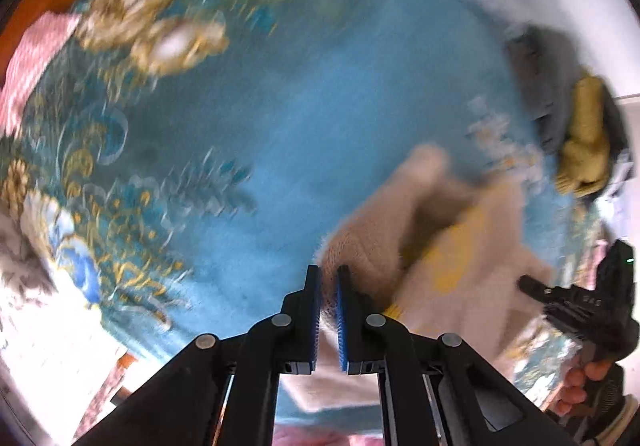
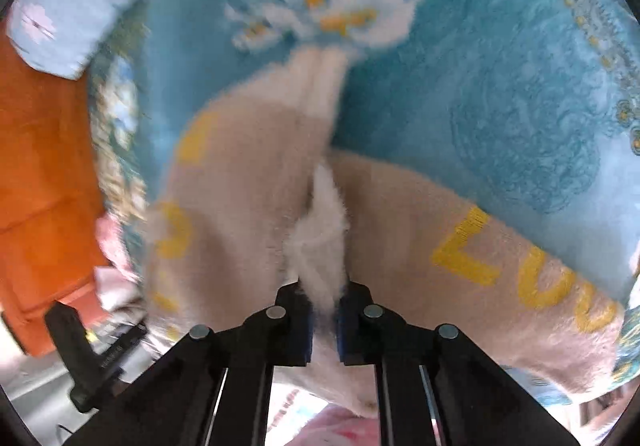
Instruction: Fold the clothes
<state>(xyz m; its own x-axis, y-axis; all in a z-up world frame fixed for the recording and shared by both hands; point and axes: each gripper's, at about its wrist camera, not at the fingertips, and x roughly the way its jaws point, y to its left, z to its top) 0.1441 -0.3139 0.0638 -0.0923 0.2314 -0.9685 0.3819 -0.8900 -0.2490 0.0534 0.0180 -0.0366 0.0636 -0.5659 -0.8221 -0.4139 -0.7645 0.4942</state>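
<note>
Currently both units are clamped on the same beige fleece garment point(image 2: 256, 206), which hangs between them above a teal floral rug point(image 1: 248, 118).

Left hand-held gripper point(image 1: 329, 286): blue pads nearly together, a fluffy fold of the garment pinched between them. In the left wrist view the fabric trails off to the right and down, with a yellow patch showing near the fold. Heavy motion blur here.

Right hand-held gripper point(image 2: 323, 302): jaws closed on a white fuzzy tuft at the garment's edge. In the right wrist view the cloth spreads to both sides of the pinch; the right-hand panel carries yellow letters point(image 2: 520, 270), "LU" readable, the rest cut off. More yellow marks on the left panel, too blurred to read. A narrow part of the garment runs up and away toward a white flower in the rug pattern.

Each unit shows in the other's camera: the right one at the lower right edge of the left wrist view, with bare fingers on its handle; the left one at lower left of the right wrist view.

Surroundings:
- orange floor point(image 2: 44, 174) beside the rug
- pale blue cloth point(image 2: 76, 2) with a pink flower, upper left of the right wrist view
- heap of grey and mustard clothes point(image 1: 576, 126) at the rug's far right edge
- pink striped fabric point(image 1: 36, 58) at the left edge
</note>
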